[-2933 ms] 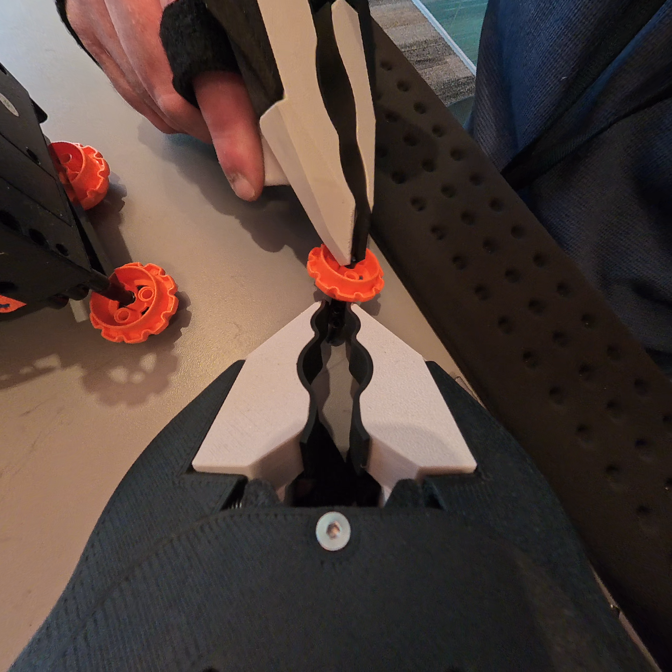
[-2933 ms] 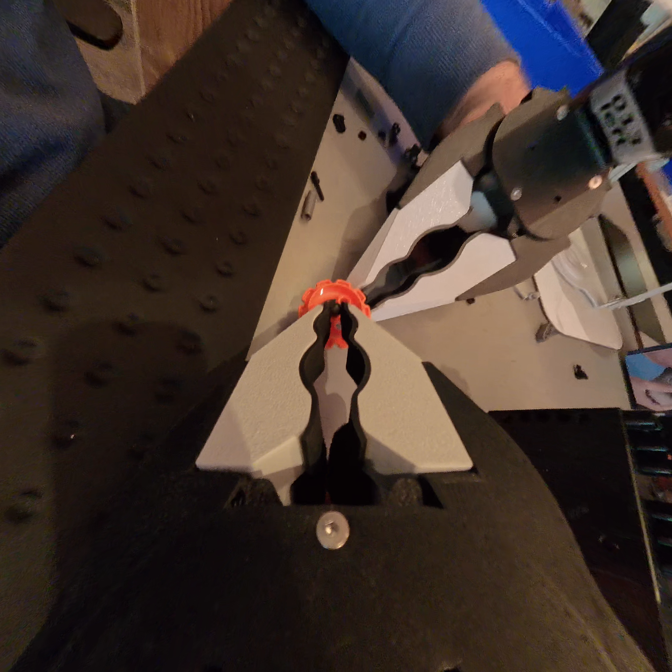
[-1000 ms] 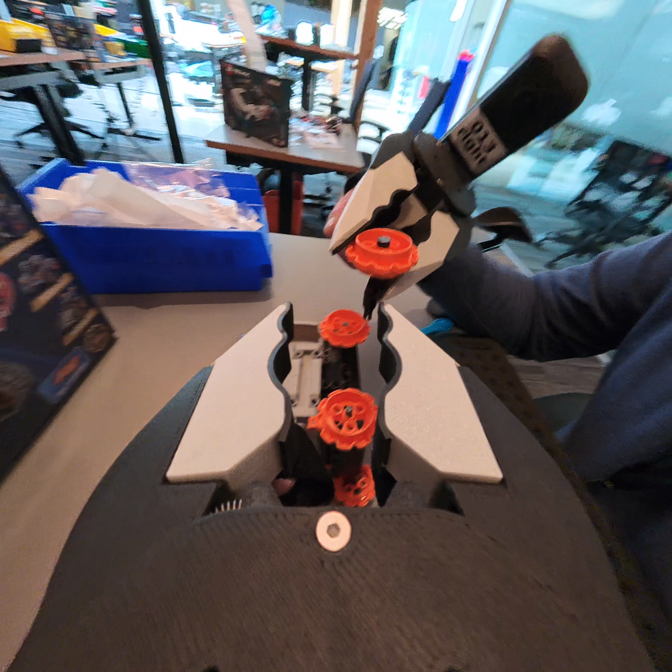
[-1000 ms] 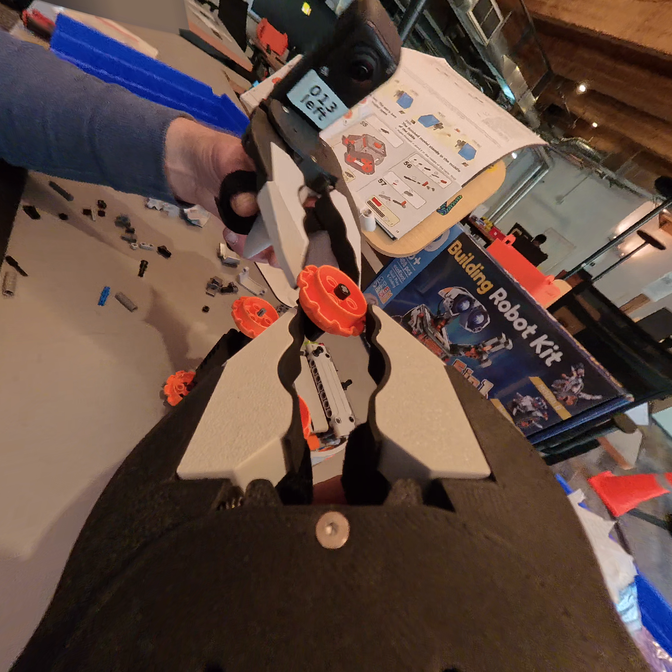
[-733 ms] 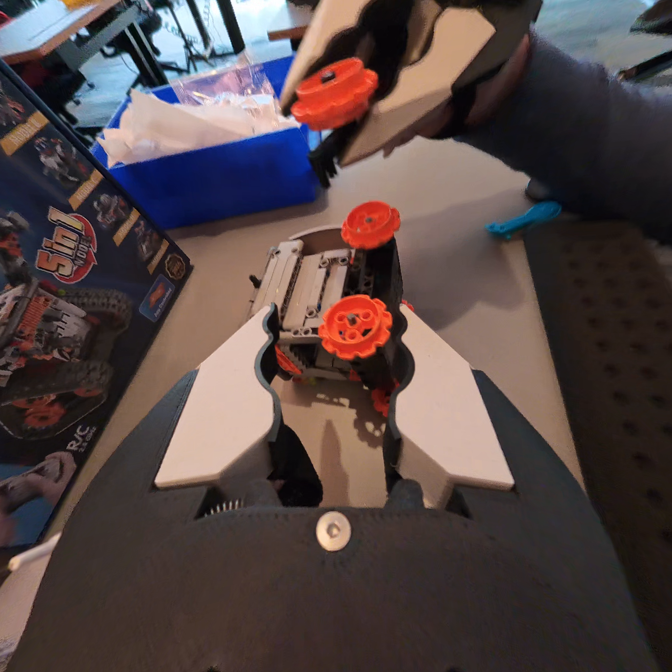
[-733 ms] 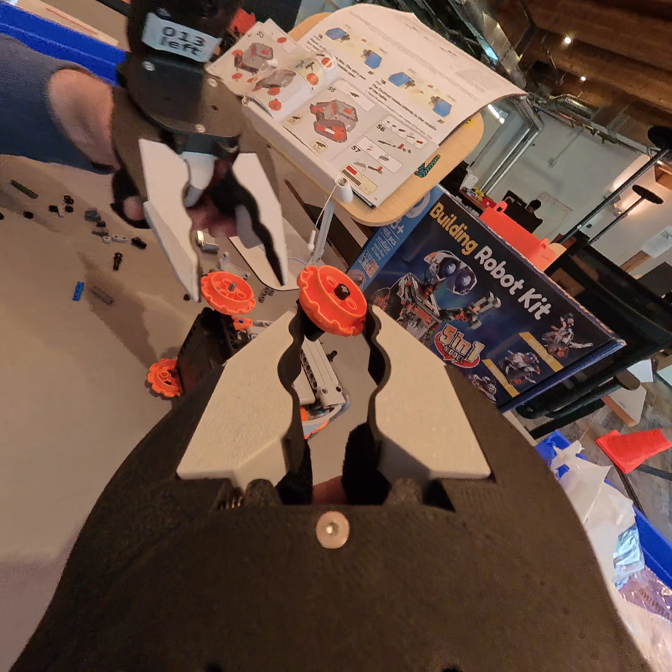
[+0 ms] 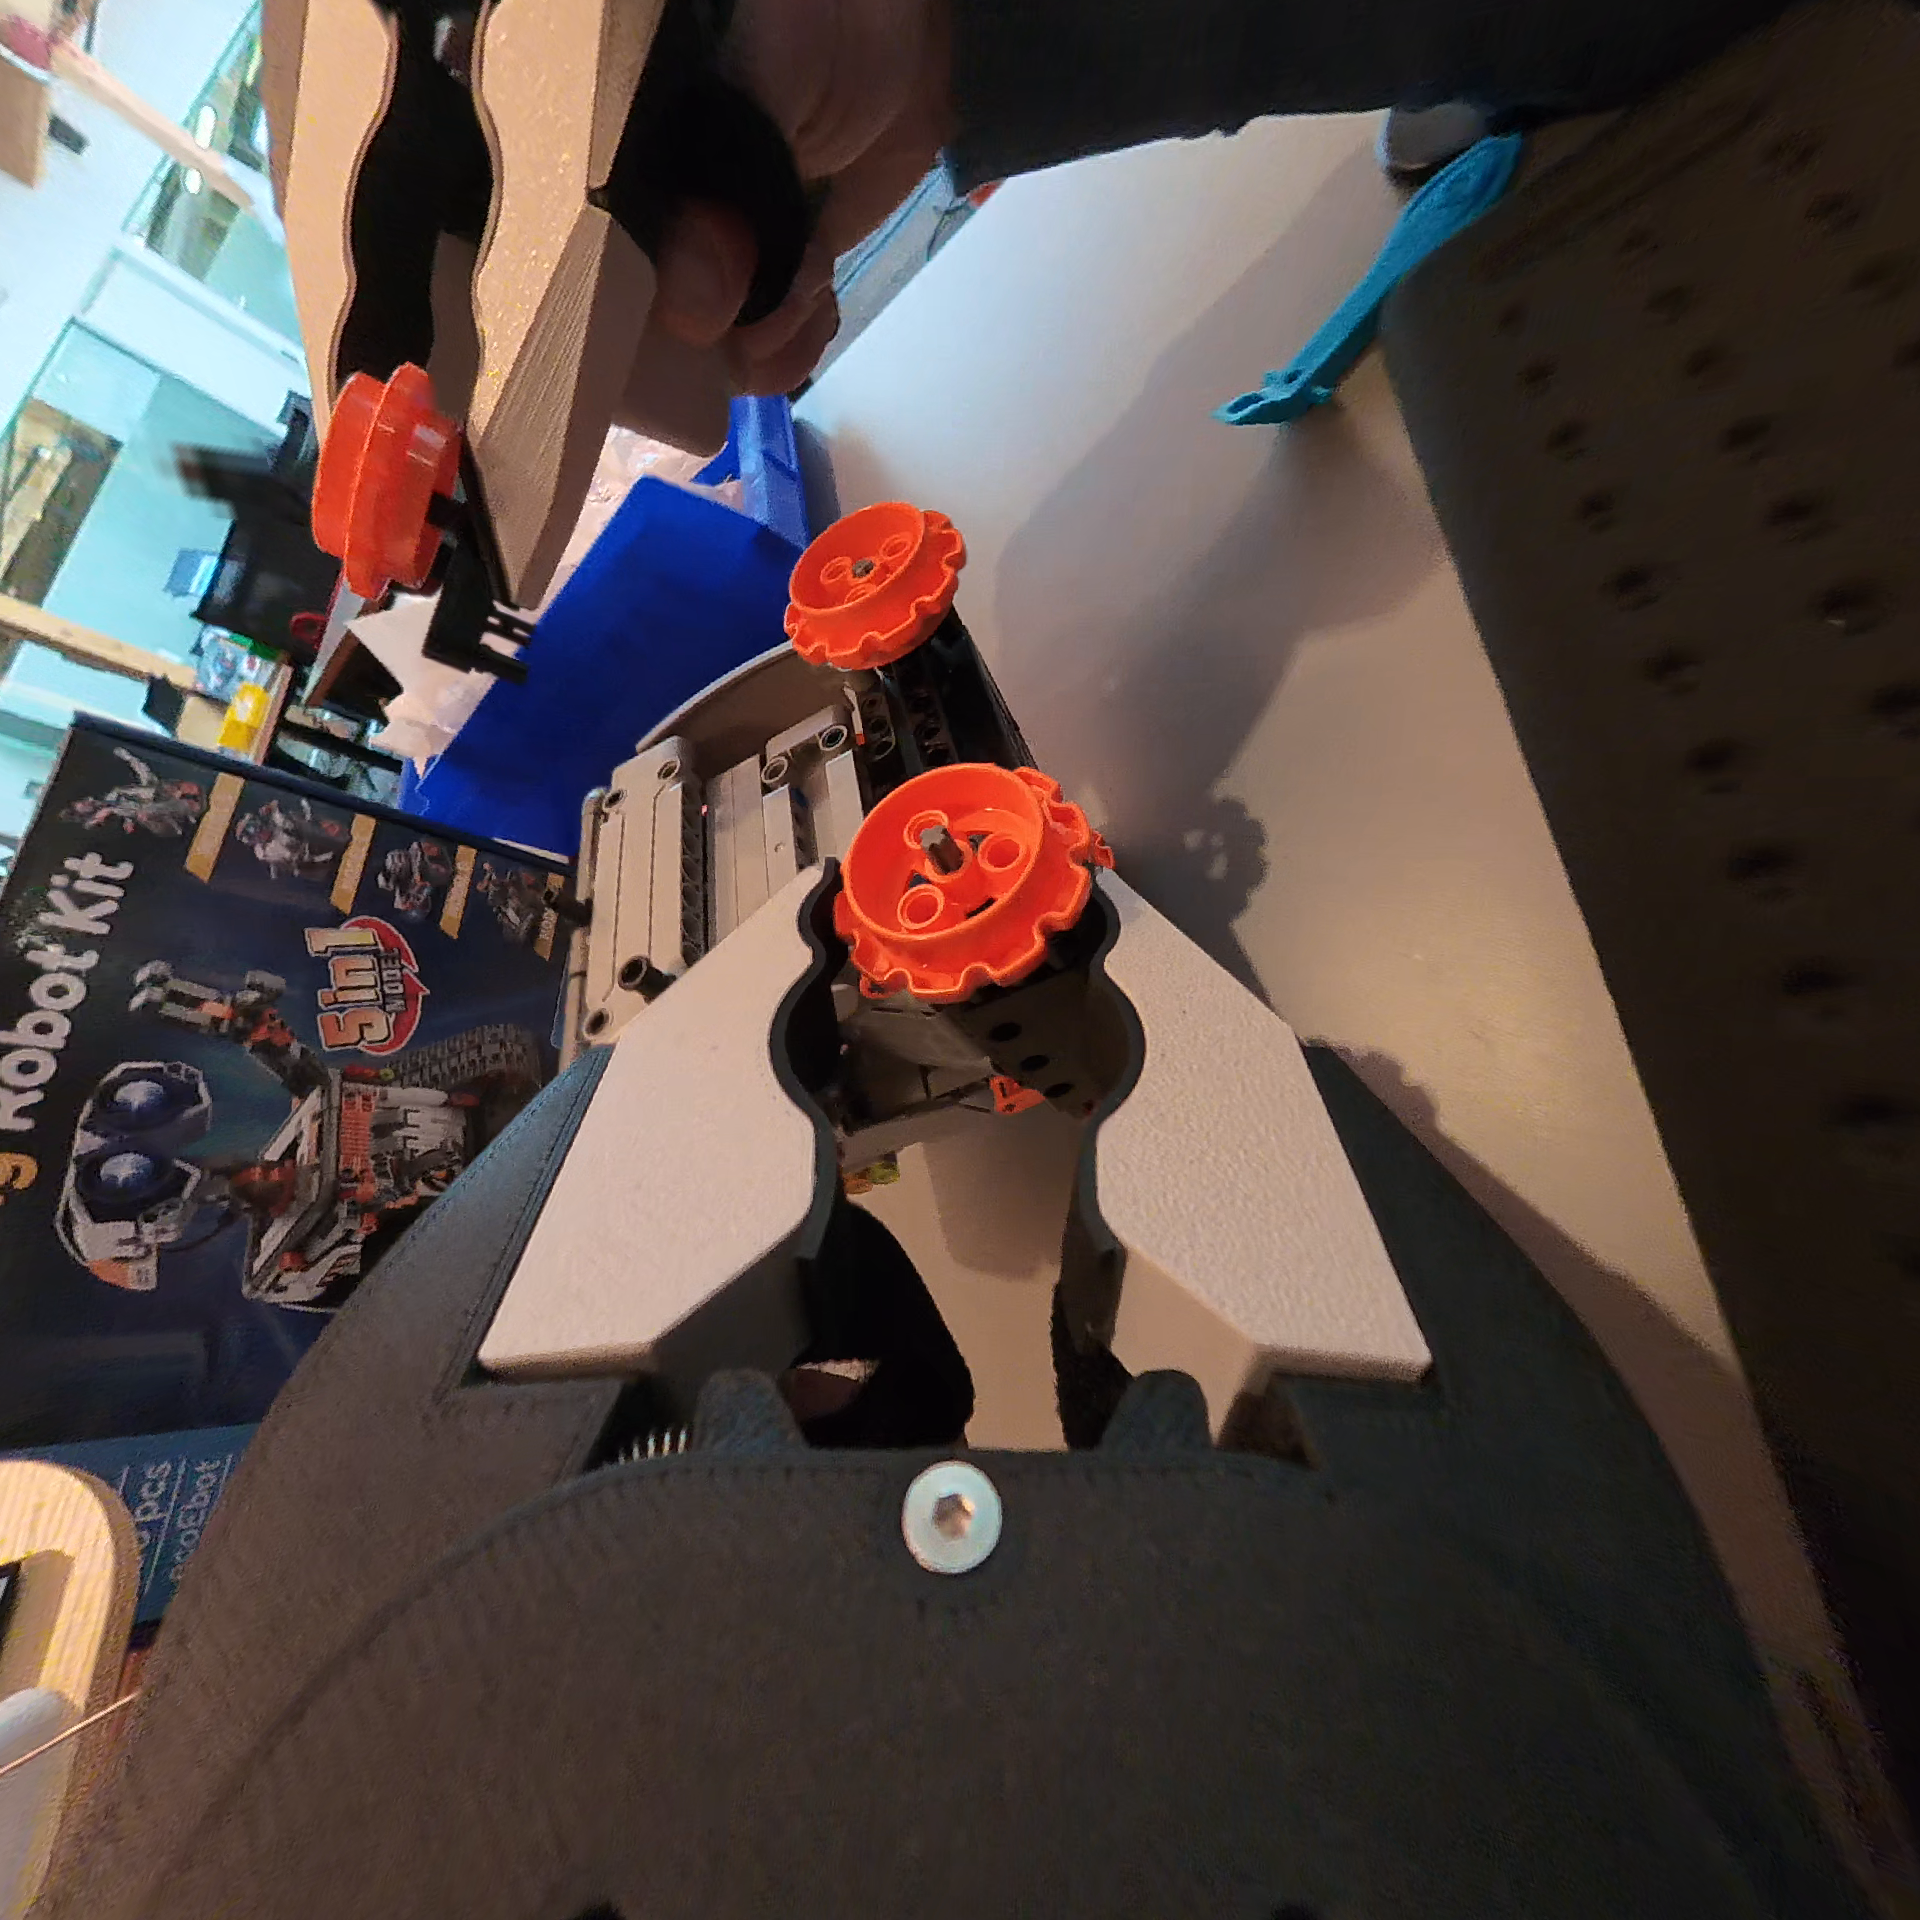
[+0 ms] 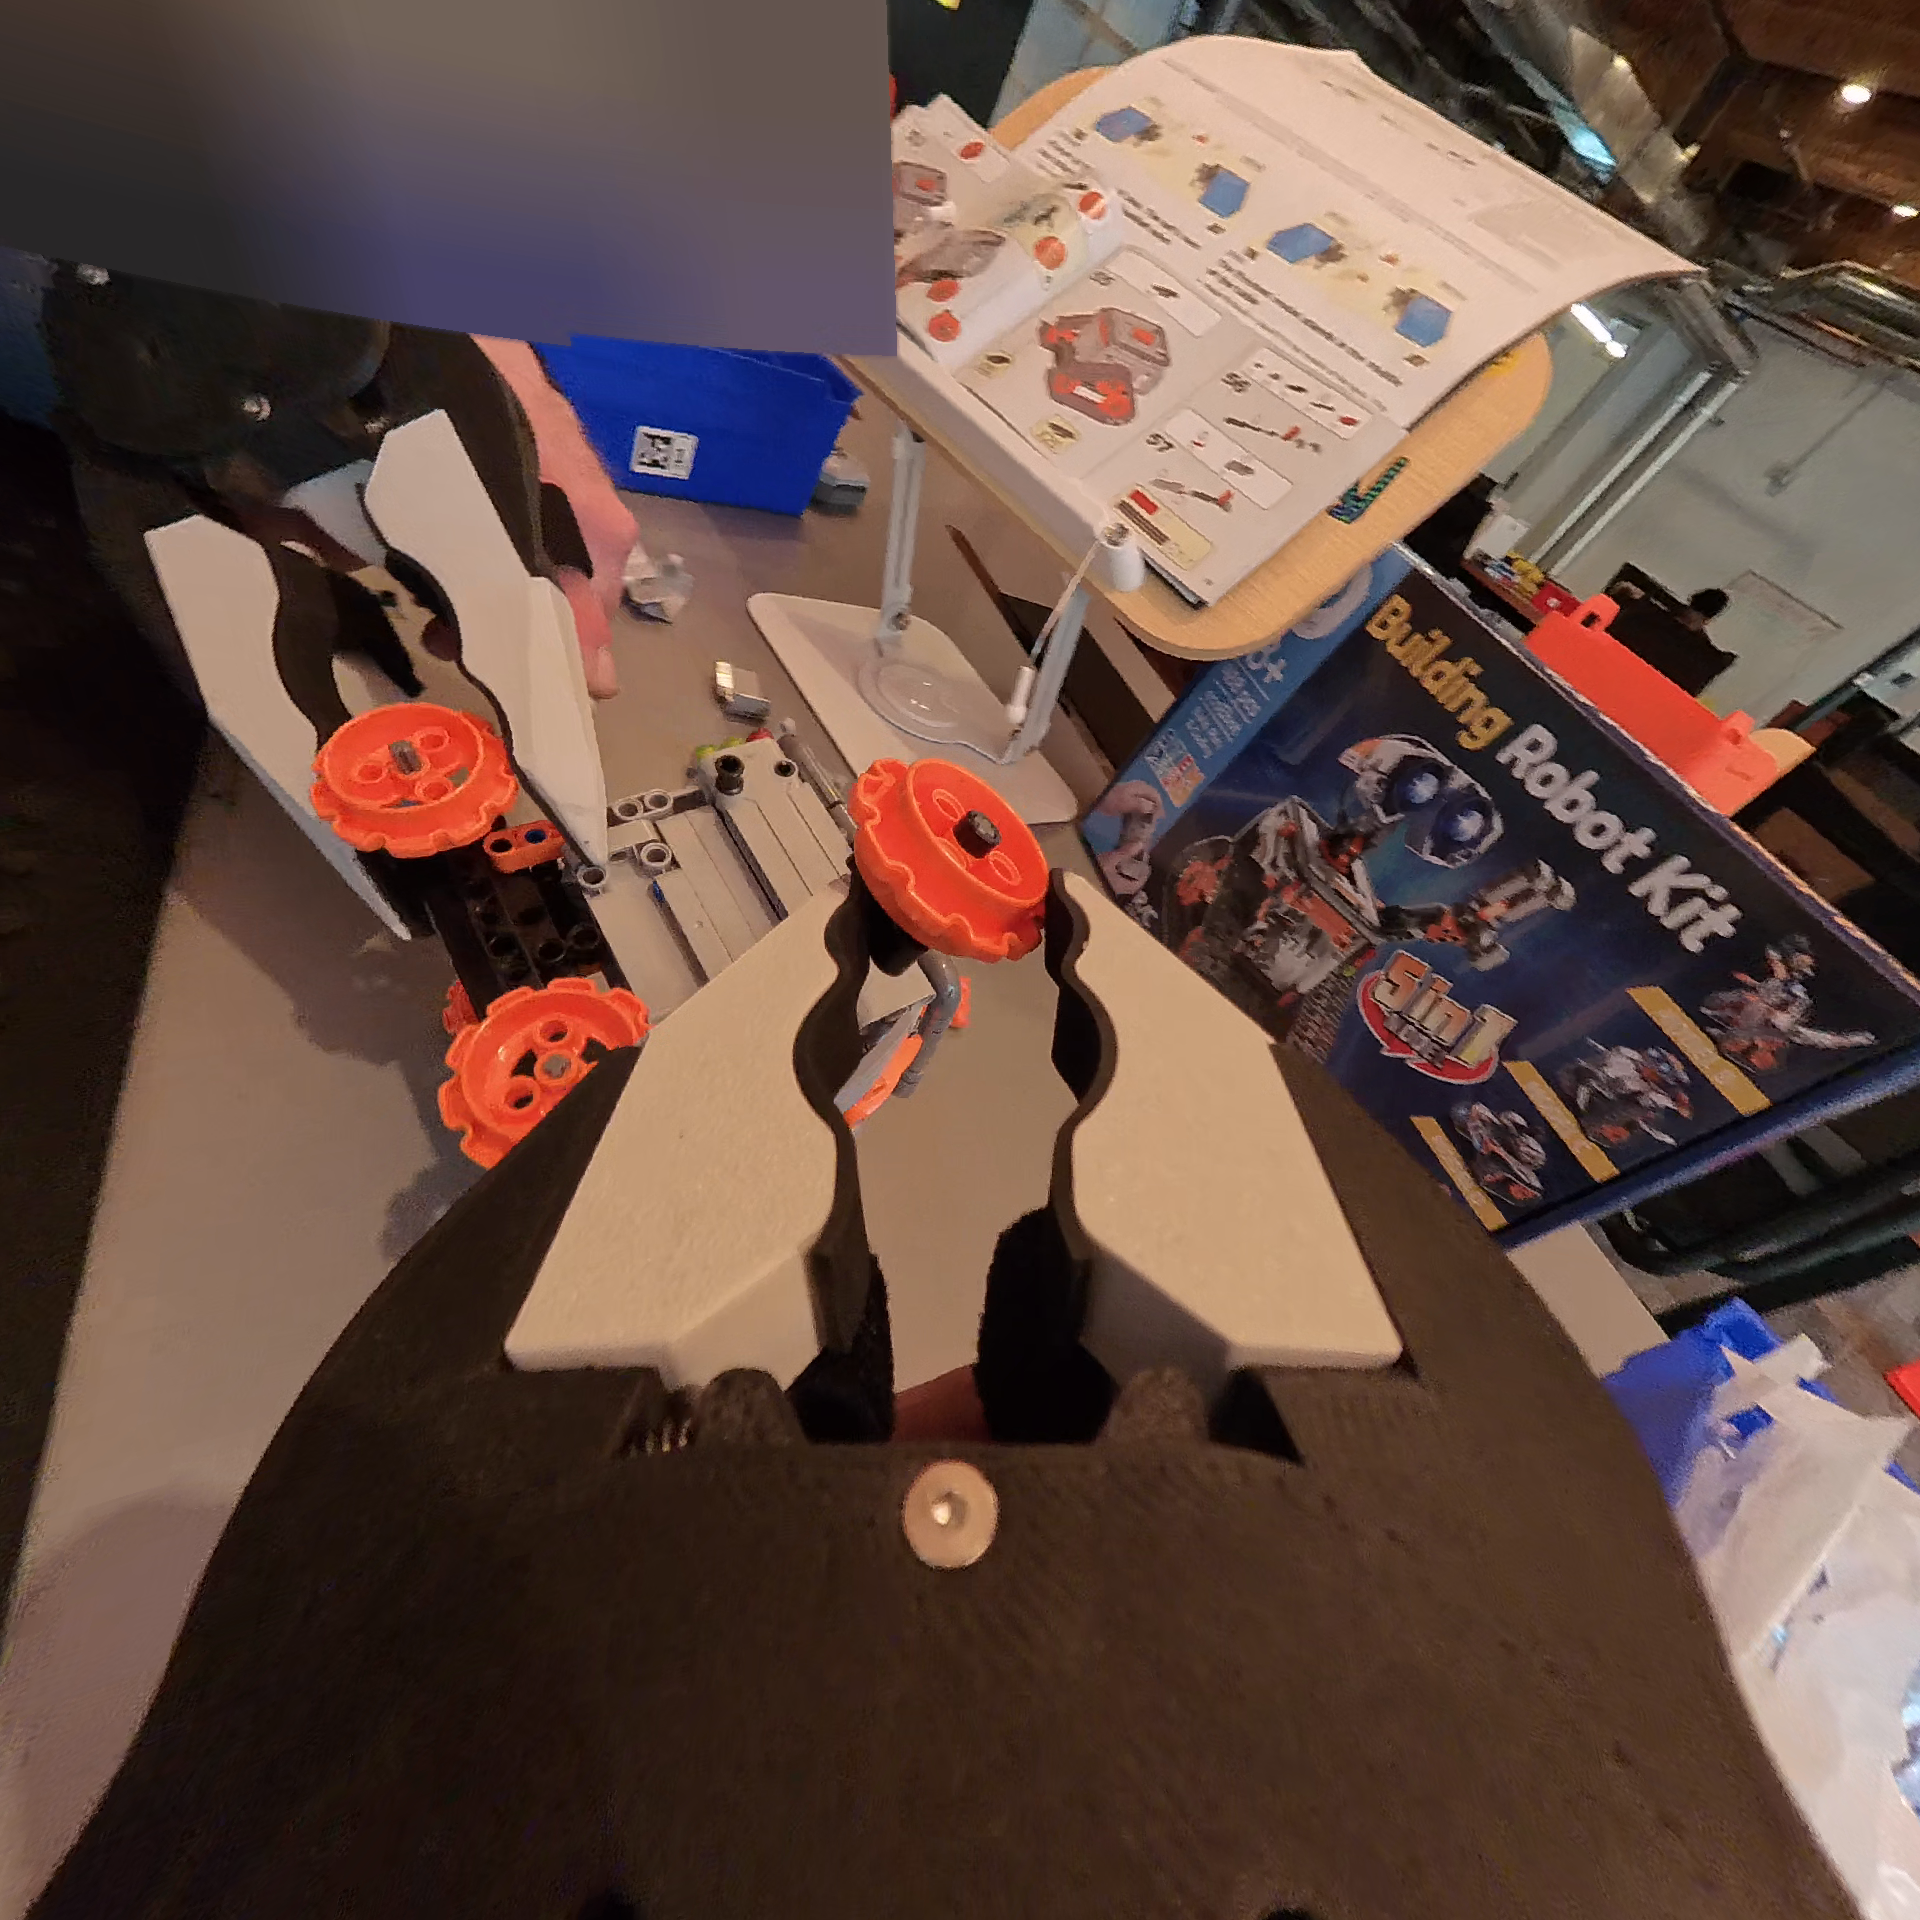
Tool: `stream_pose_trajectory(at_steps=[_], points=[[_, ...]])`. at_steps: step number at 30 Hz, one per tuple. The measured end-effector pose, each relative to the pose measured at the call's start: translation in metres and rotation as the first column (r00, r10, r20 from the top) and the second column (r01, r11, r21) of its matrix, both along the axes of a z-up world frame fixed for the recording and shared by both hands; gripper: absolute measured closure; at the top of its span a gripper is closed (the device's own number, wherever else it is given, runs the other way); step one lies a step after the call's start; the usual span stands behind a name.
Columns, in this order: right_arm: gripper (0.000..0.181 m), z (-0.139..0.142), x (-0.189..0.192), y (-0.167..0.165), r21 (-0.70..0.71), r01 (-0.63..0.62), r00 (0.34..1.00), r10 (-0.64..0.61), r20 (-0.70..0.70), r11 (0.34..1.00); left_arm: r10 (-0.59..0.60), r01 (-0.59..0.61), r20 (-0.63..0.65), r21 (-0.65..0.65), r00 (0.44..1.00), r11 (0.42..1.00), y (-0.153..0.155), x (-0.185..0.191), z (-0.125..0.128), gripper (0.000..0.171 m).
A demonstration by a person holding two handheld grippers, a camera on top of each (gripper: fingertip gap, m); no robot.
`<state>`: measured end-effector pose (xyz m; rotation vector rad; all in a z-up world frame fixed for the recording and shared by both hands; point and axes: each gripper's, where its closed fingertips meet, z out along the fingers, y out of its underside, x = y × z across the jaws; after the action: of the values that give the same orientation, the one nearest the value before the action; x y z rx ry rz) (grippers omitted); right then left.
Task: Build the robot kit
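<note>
A brick-built grey and black vehicle model (image 7: 727, 831) lies on the grey table, with orange toothed wheels (image 7: 961, 883) on its black side beam. My left gripper (image 7: 966, 904) straddles the near wheel end, its jaws pressed on the model's sides; it also shows in the right wrist view (image 8: 494, 894). My right gripper (image 8: 956, 894) is shut on a separate orange wheel (image 8: 945, 862) with a black axle, held in the air above and beside the model. It shows in the left wrist view (image 7: 436, 520) at the upper left, wheel (image 7: 379, 478) edge-on.
A robot kit box (image 8: 1507, 914) stands beyond the model. An instruction booklet (image 8: 1195, 260) rests on a stand. A blue bin (image 7: 623, 665) sits behind. A black perforated mat (image 7: 1714, 727) lines the table's edge, with a teal tool (image 7: 1351, 312) beside it. Small loose parts (image 8: 738, 686) are scattered.
Both grippers left the table's edge, the right one taking the wheel up. My left gripper came down onto the model's wheel end and narrowed. The right gripper moved sideways with its wheel.
</note>
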<state>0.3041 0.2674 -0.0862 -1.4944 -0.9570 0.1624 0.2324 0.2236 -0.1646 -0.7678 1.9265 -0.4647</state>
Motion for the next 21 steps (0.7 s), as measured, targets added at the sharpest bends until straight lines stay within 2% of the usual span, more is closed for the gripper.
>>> stream_pose_trajectory(at_steps=[3, 7, 10, 12, 13, 17, 21], points=[[0.15, 0.0, -0.015, -0.01, -0.025, -0.073, 0.997, 0.073, -0.003, 0.997, -0.072, 0.072, -0.017, -0.041, 0.997, 0.997, -0.015, -0.016, 0.002, 0.128], [0.149, 0.0, -0.035, -0.022, -0.059, -0.163, 0.987, 0.162, -0.012, 0.985, -0.185, 0.177, -0.024, -0.195, 0.983, 0.965, -0.03, -0.039, 0.007, 0.128], [0.15, -0.002, -0.05, -0.027, -0.1, -0.229, 0.973, 0.226, -0.039, 0.968, -0.25, 0.217, -0.055, -0.347, 0.967, 0.913, -0.03, -0.055, 0.003, 0.128], [0.15, -0.004, -0.059, -0.029, -0.125, -0.27, 0.962, 0.264, -0.063, 0.955, -0.258, 0.191, -0.079, -0.478, 0.963, 0.857, -0.029, -0.06, 0.0, 0.13], [0.149, -0.004, -0.062, -0.029, -0.139, -0.287, 0.958, 0.279, -0.073, 0.948, -0.251, 0.178, -0.08, -0.504, 0.965, 0.845, -0.025, -0.061, -0.001, 0.13], [0.149, -0.007, -0.073, -0.029, -0.172, -0.339, 0.94, 0.325, -0.105, 0.925, -0.216, 0.144, -0.084, -0.51, 0.973, 0.848, -0.014, -0.066, -0.001, 0.123], [0.149, -0.003, -0.079, -0.025, -0.18, -0.368, 0.928, 0.35, -0.126, 0.912, -0.192, 0.133, -0.057, -0.531, 0.98, 0.837, 0.001, -0.075, 0.021, 0.117]])
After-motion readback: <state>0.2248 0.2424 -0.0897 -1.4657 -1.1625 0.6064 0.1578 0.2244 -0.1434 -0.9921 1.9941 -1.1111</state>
